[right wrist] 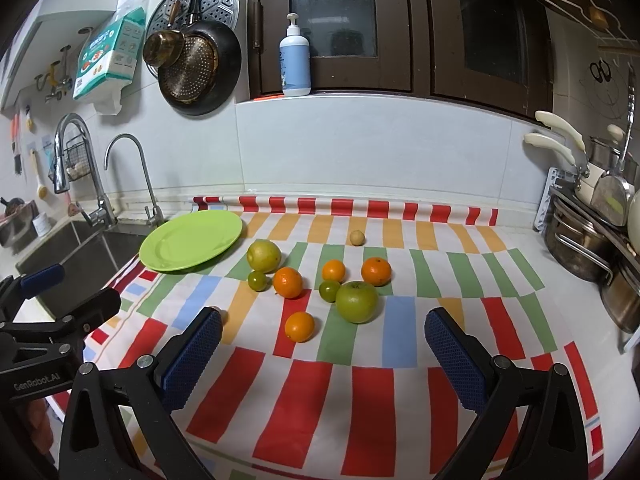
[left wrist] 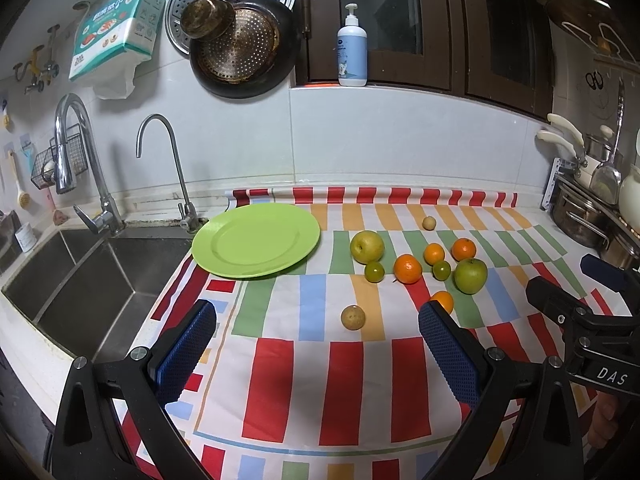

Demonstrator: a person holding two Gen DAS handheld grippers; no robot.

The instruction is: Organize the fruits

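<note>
Both your grippers, left gripper and right gripper, are spread wide; striped cloth lies bare beneath, fruit beyond, green plate overhanging the sink edge.

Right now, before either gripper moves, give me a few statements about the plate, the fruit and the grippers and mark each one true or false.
1. The green plate has no fruit on it. True.
2. The left gripper is shut on an orange. False: its jaws stand wide open and hold nothing.
3. The green apple lies on the striped cloth, right of the plate. True.
4. The yellow pear sits in the sink. False: it lies on the cloth close to the plate's right edge.
5. The right gripper is open and empty. True.
6. The pump bottle stands on the cloth among the fruit. False: it stands up on the window ledge.
</note>
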